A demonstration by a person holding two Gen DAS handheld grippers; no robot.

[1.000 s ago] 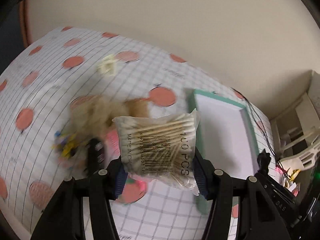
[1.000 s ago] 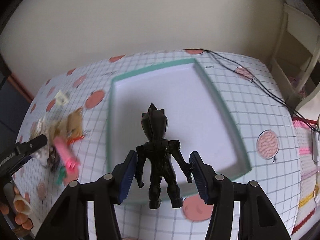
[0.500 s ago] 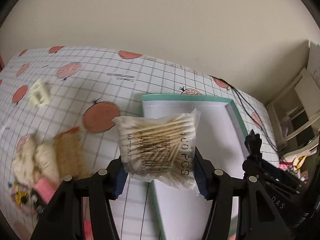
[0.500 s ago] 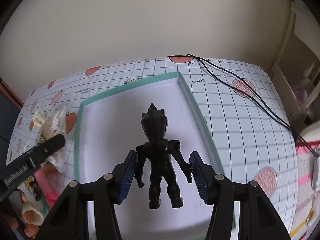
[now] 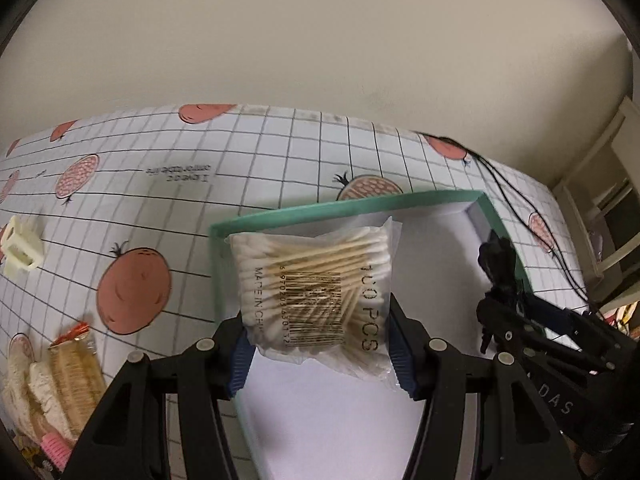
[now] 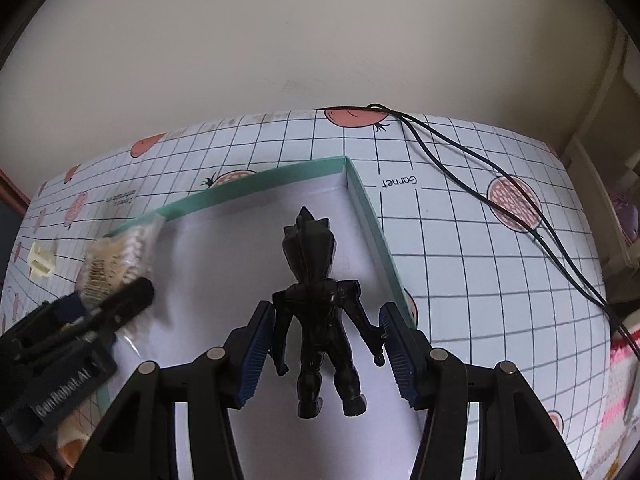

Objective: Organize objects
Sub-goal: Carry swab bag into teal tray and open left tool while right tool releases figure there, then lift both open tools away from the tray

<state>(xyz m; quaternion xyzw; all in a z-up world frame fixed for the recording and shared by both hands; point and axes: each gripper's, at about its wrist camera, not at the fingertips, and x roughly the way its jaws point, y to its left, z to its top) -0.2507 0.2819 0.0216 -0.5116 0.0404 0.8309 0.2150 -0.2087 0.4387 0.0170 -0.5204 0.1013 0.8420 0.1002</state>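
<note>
My left gripper (image 5: 316,344) is shut on a clear bag of cotton swabs (image 5: 316,280), held over the far left corner of a white tray with a teal rim (image 5: 340,204). My right gripper (image 6: 326,348) is shut on a black toy figure (image 6: 316,300), hanging upright above the same tray (image 6: 372,224) near its right wall. In the right wrist view the bag of cotton swabs (image 6: 116,256) and the left gripper's dark body appear at the left. The black toy figure (image 5: 498,264) also shows at the right of the left wrist view.
A cream hair clip (image 5: 18,248) lies on the checked tablecloth left of the tray. A pile of small items (image 5: 60,380) sits at the lower left. A black cable (image 6: 480,176) crosses the cloth right of the tray. Shelving (image 5: 600,216) stands at the far right.
Both grippers have moved forward over the tray with their loads. The bag has gone from above the pile on the cloth to over the tray's left corner.
</note>
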